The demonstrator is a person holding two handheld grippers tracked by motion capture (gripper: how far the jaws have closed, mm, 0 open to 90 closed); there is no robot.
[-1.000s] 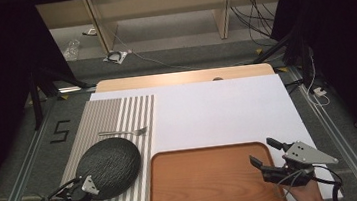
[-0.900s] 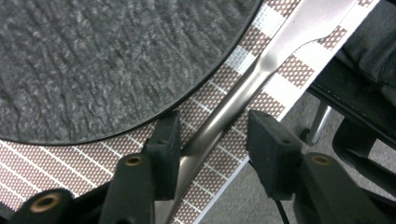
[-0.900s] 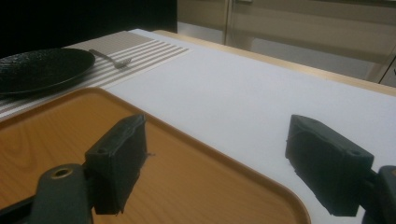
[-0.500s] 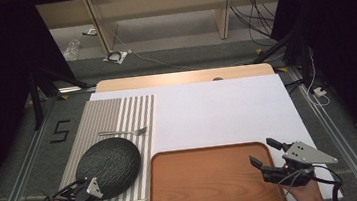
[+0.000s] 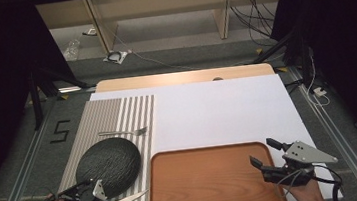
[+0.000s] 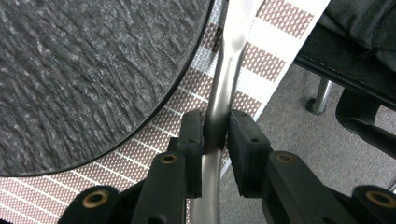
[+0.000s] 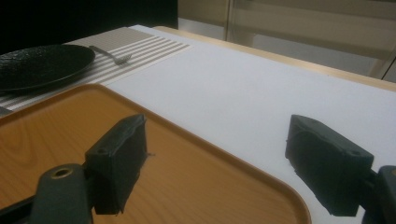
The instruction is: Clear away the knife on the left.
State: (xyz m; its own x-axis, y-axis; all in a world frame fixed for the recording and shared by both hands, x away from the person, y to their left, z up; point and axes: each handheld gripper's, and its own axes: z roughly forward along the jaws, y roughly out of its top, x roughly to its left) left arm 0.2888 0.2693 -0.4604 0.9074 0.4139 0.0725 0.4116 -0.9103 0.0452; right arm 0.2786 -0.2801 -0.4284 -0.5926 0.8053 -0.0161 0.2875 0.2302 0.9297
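Left hand-held gripper (image 6: 215,140): clamped on knife (image 6: 223,84) handle.
Knife axis: 9-to-3, blade toward 3, at plate's (image 5: 108,165) 6.
Right hand-held gripper (image 7: 233,163): apart, over tray (image 5: 206,188).

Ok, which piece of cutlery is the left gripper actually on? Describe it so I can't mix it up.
Start at the striped placemat on the table's left, with the dark round plate on it. Along the mat's near edge, just below the plate, lies a silver knife, its handle clamped in the left gripper. The fork lies beyond the plate, untouched.
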